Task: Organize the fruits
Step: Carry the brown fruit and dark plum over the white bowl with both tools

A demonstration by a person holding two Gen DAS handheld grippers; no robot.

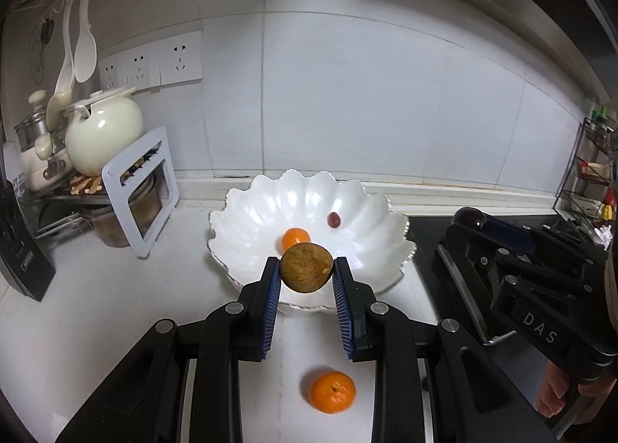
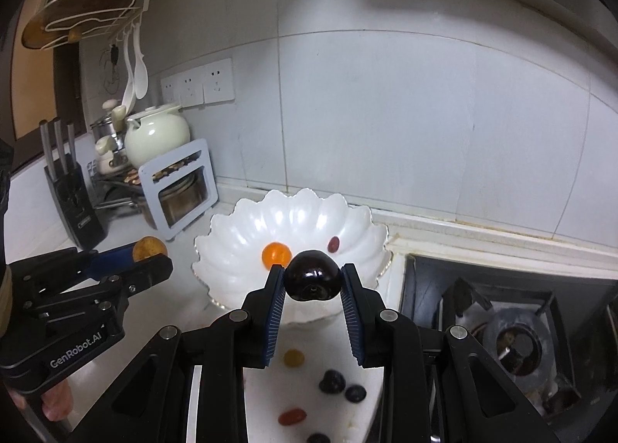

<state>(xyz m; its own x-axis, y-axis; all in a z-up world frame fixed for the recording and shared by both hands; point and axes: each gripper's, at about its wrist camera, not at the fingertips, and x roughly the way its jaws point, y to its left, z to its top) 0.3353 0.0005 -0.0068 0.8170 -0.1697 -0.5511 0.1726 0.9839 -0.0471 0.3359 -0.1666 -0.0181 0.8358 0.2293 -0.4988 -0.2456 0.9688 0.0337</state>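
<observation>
Two fruits are sitting in the bowl (image 1: 247,234) so far. Left gripper (image 1: 307,269) jaws are gripping a brown fruit (image 1: 306,267), right gripper (image 2: 313,282) jaws a dark plum (image 2: 312,275), both hovering at its near rim. Several are lying loose on the worktop (image 1: 116,307), including a mandarin (image 1: 332,392).

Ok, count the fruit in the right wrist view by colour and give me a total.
Orange fruit: 1, in the bowl.
Red fruits: 2, one in the bowl, one on the counter.
Yellow fruit: 1.
Brown fruit: 1, in the left gripper.
Dark fruits: 4, one in the right gripper.
Total: 9.
</observation>
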